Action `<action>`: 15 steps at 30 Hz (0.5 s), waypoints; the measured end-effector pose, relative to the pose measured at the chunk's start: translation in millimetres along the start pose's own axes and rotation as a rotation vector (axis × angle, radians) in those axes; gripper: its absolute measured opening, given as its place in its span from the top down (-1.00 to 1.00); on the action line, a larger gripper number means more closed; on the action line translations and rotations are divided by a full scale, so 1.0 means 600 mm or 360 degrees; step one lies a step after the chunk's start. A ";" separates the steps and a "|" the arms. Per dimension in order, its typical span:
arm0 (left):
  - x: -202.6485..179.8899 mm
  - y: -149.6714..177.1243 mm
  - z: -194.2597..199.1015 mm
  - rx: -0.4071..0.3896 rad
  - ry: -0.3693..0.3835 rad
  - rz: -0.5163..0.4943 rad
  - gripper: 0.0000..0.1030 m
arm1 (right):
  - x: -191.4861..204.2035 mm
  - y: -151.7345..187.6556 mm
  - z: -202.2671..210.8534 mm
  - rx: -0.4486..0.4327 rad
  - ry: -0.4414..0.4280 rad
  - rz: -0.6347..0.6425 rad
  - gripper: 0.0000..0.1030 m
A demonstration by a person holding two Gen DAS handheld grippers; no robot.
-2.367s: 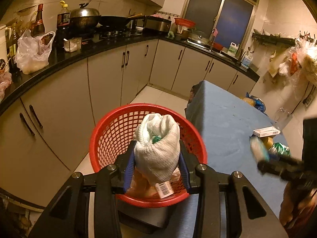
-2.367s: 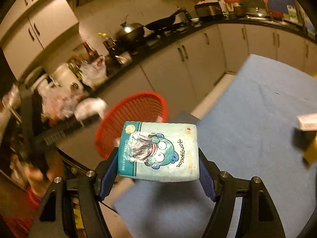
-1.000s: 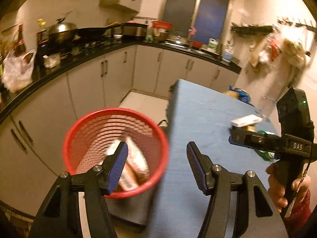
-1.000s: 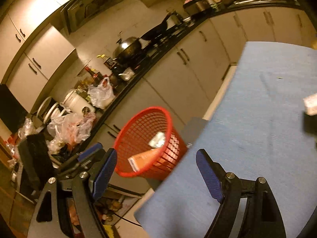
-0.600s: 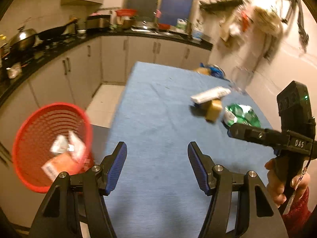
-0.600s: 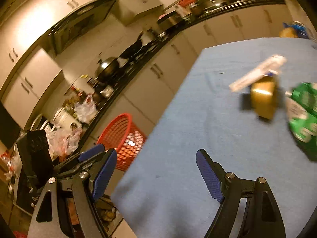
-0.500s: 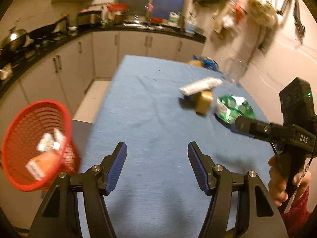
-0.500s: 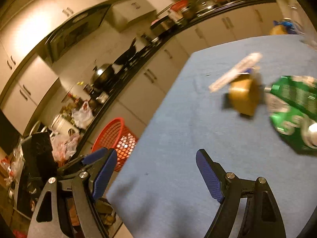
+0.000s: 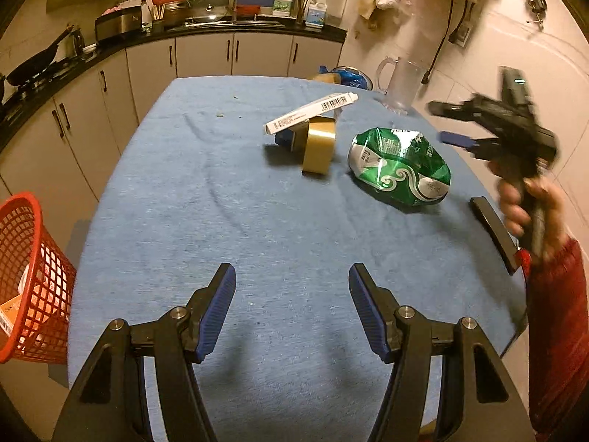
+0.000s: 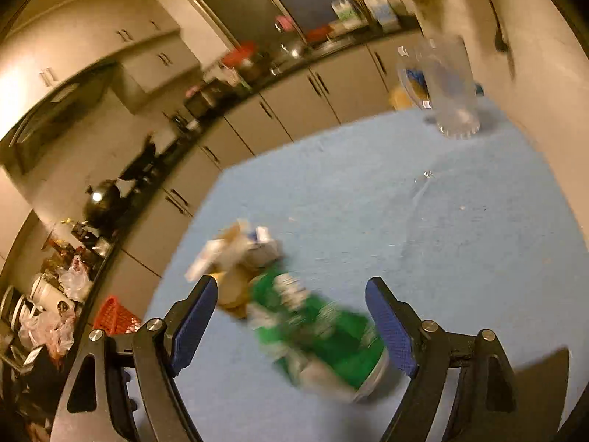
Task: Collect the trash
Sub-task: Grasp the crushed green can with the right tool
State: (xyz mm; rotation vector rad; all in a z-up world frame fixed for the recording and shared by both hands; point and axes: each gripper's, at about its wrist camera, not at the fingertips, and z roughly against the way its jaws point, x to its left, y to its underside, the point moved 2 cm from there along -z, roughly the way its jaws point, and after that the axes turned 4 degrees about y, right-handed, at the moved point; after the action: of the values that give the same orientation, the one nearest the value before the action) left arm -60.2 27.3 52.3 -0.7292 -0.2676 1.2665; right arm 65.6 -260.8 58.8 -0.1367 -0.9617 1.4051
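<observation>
A crumpled green snack bag (image 9: 399, 165) lies on the blue table (image 9: 228, 221), right of a roll of brown tape (image 9: 318, 150) and a long white box (image 9: 311, 112) propped on it. My left gripper (image 9: 289, 280) is open and empty above the near table. My right gripper (image 9: 441, 121) is open at the right, above and beyond the bag. In the right wrist view that gripper (image 10: 291, 296) is open, with the blurred green bag (image 10: 320, 335) just below the jaws. The red basket (image 9: 25, 280) with trash stands off the table's left edge.
A glass mug (image 9: 399, 86) stands at the far right corner of the table. A flat black object (image 9: 493, 234) lies at the right edge. Kitchen cabinets and a black counter (image 9: 110, 55) run along the left and back. The basket appears small in the right wrist view (image 10: 116, 320).
Both grippers let their trash go into the red basket and swung right, over the table. The right gripper has moved on toward the green bag.
</observation>
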 end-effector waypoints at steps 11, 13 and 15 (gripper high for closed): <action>0.013 -0.013 -0.022 0.0027 -0.0011 0.0009 -0.22 | 0.052 0.054 -0.041 0.0282 -0.0154 0.0262 -0.38; 0.014 -0.017 -0.025 0.0026 -0.0019 0.0004 -0.22 | 0.083 0.081 -0.032 0.0341 -0.0123 0.0404 -0.28; 0.016 -0.019 -0.027 0.0027 -0.0017 0.0002 -0.22 | 0.109 0.106 -0.022 0.0372 -0.0079 0.0546 -0.02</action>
State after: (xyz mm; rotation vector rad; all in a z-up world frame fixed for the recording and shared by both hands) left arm -39.3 29.5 45.4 -0.7083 -0.2652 1.2728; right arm 17.1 -183.8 43.7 -0.0948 -0.8320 1.8335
